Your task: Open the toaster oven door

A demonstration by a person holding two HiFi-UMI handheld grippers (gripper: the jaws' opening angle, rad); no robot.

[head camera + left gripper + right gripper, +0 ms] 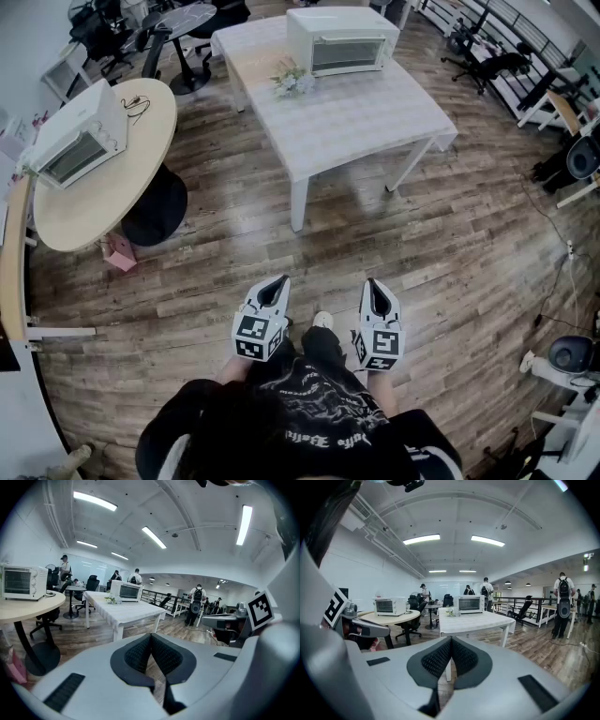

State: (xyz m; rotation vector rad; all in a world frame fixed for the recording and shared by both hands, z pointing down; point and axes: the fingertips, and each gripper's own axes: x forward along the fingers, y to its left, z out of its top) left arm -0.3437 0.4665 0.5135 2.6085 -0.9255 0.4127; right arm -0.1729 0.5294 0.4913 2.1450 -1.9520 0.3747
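A white toaster oven point(342, 39) stands with its door closed at the far end of the white table point(375, 122). It also shows far ahead in the left gripper view as the toaster oven point(130, 591) and in the right gripper view as the toaster oven point(469, 603). A second toaster oven point(80, 131), door closed, sits on the round wooden table point(112, 187) at the left. My left gripper point(281, 279) and right gripper point(372, 281) hang side by side over the floor, well short of both tables. Both are shut with nothing held: the left pads point(140, 653) and the right pads point(439, 657) touch.
A small bunch of flowers point(292, 81) lies on the white table near the oven. A pink bag point(120, 253) sits on the floor by the round table's black base. Office chairs point(487, 66) stand at the right, and people point(197, 604) stand in the distance by a railing.
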